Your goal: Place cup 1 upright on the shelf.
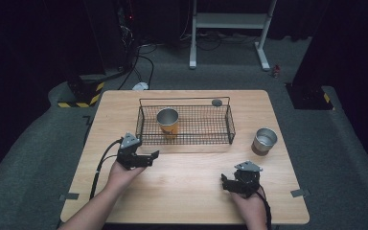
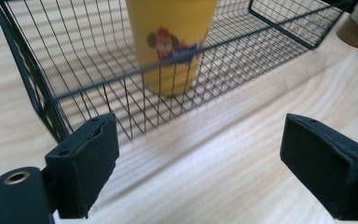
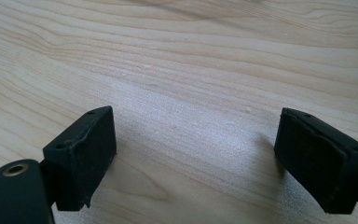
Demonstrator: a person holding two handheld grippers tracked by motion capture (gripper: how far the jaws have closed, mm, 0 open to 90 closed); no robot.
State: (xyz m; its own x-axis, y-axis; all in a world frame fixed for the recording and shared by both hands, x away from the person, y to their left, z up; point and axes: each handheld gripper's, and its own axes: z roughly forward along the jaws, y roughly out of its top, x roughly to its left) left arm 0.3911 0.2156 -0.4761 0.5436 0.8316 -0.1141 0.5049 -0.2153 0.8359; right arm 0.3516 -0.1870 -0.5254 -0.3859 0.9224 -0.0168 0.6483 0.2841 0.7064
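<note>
So both grippers sit low over the wooden table [image 1: 187,187] with nothing in them. The left gripper [image 1: 146,158] has its jaws spread wide, just in front of the wire basket [image 1: 186,139], pointing at the yellow cup [image 1: 167,122] standing upright inside it. The right gripper [image 1: 227,184] is spread wide too, over bare wood. A brown cup [image 1: 264,141], metal-lined I think, stands right of the basket.

A yellow cup [image 2: 172,42] bearing a cartoon print stands in the black wire basket [image 1: 230,125] on the pale wood-grain table [image 1: 187,191]; the brown-based cup [image 1: 264,141] is silvery.
</note>
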